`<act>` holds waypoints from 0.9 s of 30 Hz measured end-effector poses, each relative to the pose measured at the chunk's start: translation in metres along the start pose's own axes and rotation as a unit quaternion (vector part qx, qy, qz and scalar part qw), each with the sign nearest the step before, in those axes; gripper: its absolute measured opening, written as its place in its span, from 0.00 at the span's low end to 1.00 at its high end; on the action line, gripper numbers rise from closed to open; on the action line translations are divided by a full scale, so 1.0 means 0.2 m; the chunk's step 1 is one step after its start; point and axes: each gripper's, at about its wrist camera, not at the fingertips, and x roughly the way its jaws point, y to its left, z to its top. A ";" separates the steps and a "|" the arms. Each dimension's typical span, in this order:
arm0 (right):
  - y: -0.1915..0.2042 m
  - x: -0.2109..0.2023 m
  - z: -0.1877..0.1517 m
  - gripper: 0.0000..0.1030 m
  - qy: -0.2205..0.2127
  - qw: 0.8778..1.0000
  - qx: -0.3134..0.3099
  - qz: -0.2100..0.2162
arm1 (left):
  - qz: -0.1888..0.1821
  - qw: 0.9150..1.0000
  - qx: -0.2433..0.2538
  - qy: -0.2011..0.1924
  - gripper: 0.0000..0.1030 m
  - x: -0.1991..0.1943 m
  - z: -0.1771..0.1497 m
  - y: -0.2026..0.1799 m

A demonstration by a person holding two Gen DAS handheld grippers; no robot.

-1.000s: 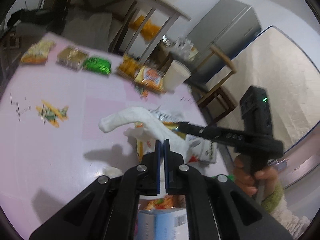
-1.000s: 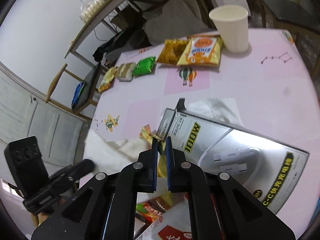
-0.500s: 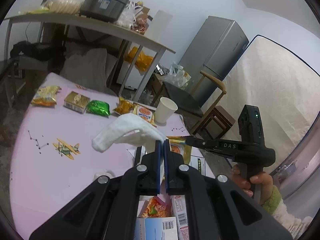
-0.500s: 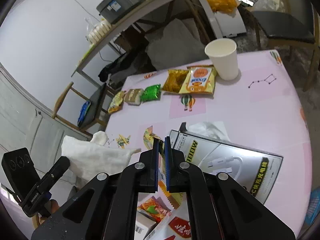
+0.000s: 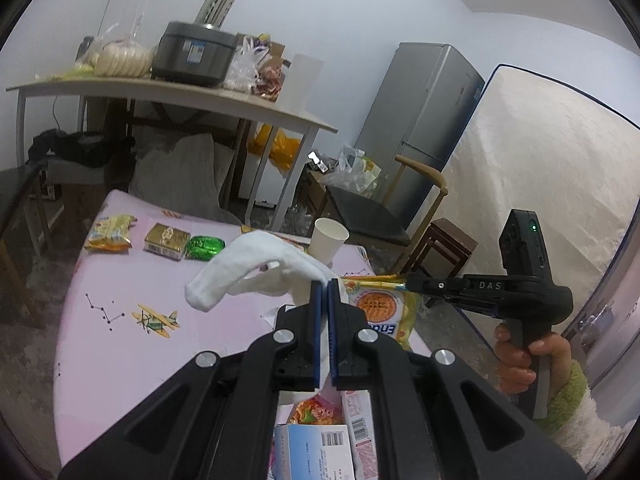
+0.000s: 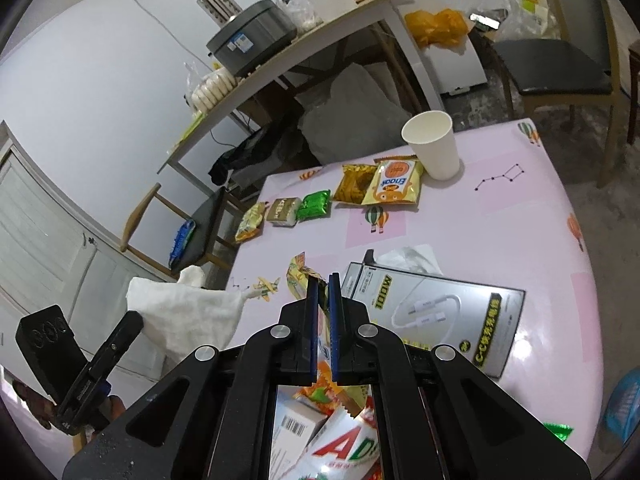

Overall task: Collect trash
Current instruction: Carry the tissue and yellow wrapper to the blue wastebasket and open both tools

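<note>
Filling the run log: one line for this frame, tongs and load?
left tongs: shut on white cloth | right tongs: shut on yellow wrapper | both held above pink table | cup, snacks not collected

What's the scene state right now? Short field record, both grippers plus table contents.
left gripper: shut on white tissue wad, lifted off the table
right gripper: shut on yellow snack wrapper, lifted
table: pink patterned cloth
paper cup: upright, far edge
snack packets: Enaak packet, green packet and others in a row near the cup
cable box: flat, just beyond right gripper
crumpled tissue: behind the box
below grippers: cartons and wrappers, container unclear
</note>
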 end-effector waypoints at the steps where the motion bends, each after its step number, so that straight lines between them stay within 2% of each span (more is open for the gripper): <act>1: 0.00 -0.02 0.00 0.03 -0.002 1.000 0.000 0.000 | 0.000 1.000 0.003 -0.004 0.02 -0.02 0.00 -0.01; 12: -0.01 -0.29 -0.10 0.03 -0.034 0.999 0.015 0.006 | -0.010 1.000 0.013 -0.017 0.02 -0.12 -0.03 -0.10; 27: -0.09 -0.49 -0.23 0.03 -0.054 0.998 0.045 -0.004 | -0.038 0.999 -0.009 -0.012 0.02 -0.14 -0.09 -0.16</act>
